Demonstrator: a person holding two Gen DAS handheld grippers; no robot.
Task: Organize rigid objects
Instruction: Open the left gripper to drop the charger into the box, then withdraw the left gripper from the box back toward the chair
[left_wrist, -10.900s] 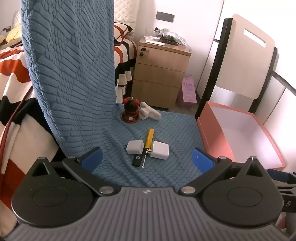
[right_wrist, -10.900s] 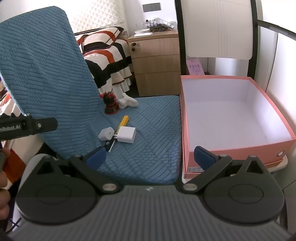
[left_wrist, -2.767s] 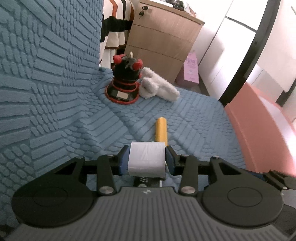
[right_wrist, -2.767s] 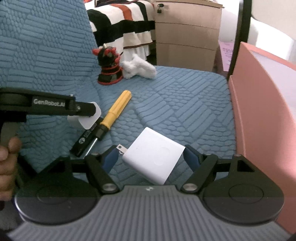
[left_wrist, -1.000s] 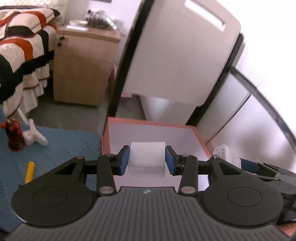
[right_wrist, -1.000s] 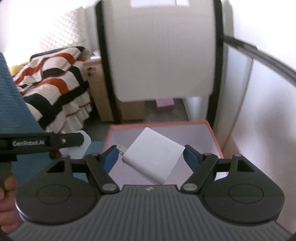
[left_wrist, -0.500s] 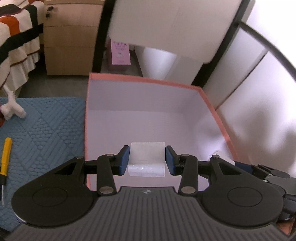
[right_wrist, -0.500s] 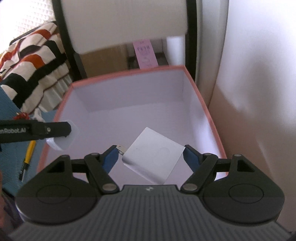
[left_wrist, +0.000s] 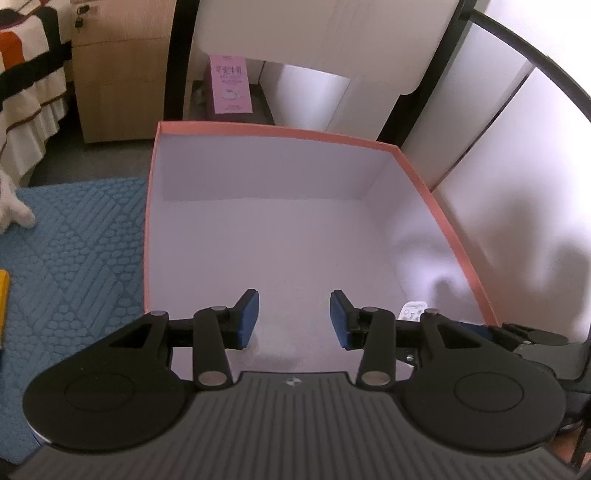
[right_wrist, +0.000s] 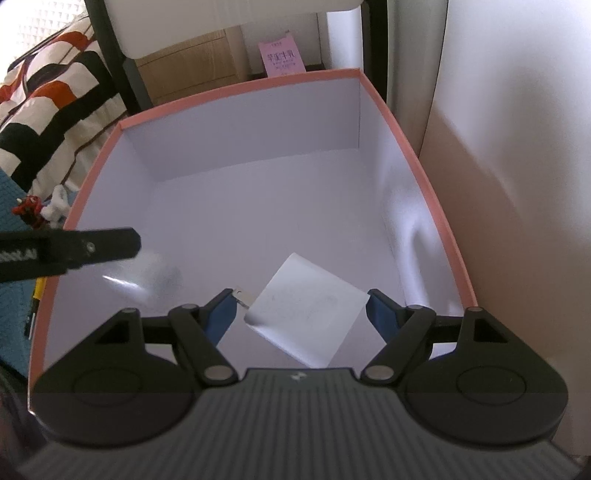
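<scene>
A pink box (left_wrist: 424, 184) with a white inside lies below both grippers; it also shows in the right wrist view (right_wrist: 413, 147). My left gripper (left_wrist: 294, 318) is open and empty over the box's near part. In the right wrist view a small white block (right_wrist: 147, 275) appears blurred just under the left gripper's finger (right_wrist: 74, 247), over the box floor. My right gripper (right_wrist: 299, 314) has its jaws spread beside the white wall charger (right_wrist: 306, 321), which sits between them with its prongs to the left. Whether the pads touch the charger is unclear.
A blue textured mat (left_wrist: 70, 251) lies left of the box, with a yellow screwdriver handle (left_wrist: 3, 295) at its edge. A wooden drawer unit (left_wrist: 118, 74), a pink carton (left_wrist: 229, 88), a striped bed and a chair back stand behind. A red-black figurine (right_wrist: 31, 212) sits left.
My left gripper has opened and let go of the small white block, which now drops into the box. My right gripper's jaws have widened around the charger. Both grippers have moved lower over the box.
</scene>
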